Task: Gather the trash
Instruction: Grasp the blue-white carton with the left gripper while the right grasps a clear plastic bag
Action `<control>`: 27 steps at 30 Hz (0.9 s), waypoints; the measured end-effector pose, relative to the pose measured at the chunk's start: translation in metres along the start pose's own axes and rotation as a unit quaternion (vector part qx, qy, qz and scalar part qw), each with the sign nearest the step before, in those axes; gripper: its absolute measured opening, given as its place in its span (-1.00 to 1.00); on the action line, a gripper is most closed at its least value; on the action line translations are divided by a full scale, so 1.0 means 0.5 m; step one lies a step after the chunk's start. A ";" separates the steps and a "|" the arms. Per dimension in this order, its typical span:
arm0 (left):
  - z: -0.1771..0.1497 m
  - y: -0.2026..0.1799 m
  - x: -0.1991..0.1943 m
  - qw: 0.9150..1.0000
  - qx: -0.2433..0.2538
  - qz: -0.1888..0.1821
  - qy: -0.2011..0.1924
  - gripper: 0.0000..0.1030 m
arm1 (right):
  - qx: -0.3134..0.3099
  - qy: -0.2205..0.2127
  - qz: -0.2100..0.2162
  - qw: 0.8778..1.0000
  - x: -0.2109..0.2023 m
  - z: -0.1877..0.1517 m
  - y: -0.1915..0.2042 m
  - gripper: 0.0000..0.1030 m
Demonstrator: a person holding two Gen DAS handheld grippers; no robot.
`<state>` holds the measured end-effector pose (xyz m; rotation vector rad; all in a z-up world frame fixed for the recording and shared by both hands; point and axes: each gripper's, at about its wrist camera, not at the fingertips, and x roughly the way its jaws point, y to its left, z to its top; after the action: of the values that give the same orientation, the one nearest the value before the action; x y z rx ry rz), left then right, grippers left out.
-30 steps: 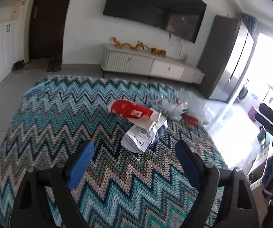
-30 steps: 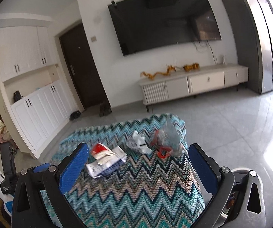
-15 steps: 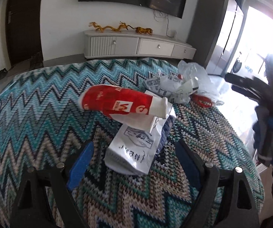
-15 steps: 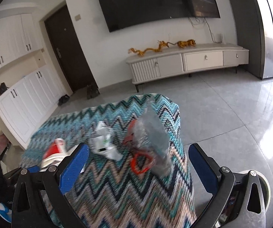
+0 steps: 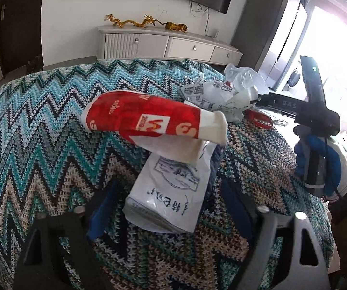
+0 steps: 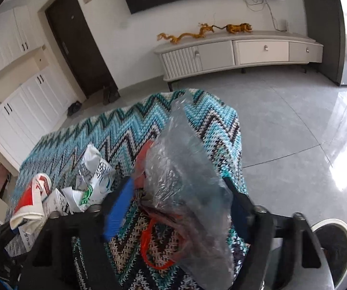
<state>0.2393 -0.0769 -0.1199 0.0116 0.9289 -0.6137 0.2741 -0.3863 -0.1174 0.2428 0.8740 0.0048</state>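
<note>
Trash lies on a zigzag knit cloth (image 5: 40, 145). In the left wrist view a white printed pouch (image 5: 171, 193) lies between my open left gripper's (image 5: 168, 205) fingers, with a red and white wrapper (image 5: 149, 118) resting on its far end. Crumpled white paper (image 5: 209, 94) and a clear plastic bag (image 5: 243, 77) lie beyond. In the right wrist view my open right gripper (image 6: 180, 205) straddles the clear plastic bag (image 6: 185, 176), which has an orange ring (image 6: 149, 246) under it. The crumpled paper (image 6: 93, 178) and red wrapper (image 6: 31, 193) sit to its left.
A white TV cabinet (image 6: 241, 53) with gold figurines stands against the far wall under a television. Grey tile floor (image 6: 294, 133) lies to the right of the cloth's edge. A round white bin (image 6: 335, 244) stands at lower right. The right gripper's body (image 5: 318, 120) shows in the left wrist view.
Both grippers have moved forward and down to the trash. The left one now frames the white pouch, the right one frames the clear plastic bag. Both jaws stay open.
</note>
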 end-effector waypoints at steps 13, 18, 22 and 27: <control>-0.052 -0.014 -0.059 1.000 -0.005 -0.007 -0.004 -0.26 | -0.017 -0.004 0.025 1.000 -0.073 -0.039 0.033 -0.77; -0.088 -0.004 -0.111 0.999 -0.032 -0.025 -0.006 -0.68 | -0.019 -0.010 0.034 0.999 -0.130 -0.069 0.051 -0.78; -0.122 -0.003 -0.157 0.998 -0.046 -0.030 -0.013 -0.75 | -0.019 -0.017 0.040 0.999 -0.178 -0.086 0.063 -0.78; -0.161 -0.014 -0.212 0.998 -0.054 -0.036 -0.026 -0.89 | -0.032 -0.023 0.046 0.998 -0.246 -0.108 0.084 -0.83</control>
<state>0.1287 -0.0095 -0.0877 -0.1354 0.9137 -0.6268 0.1579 -0.3466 -0.0487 0.2230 0.8142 0.1116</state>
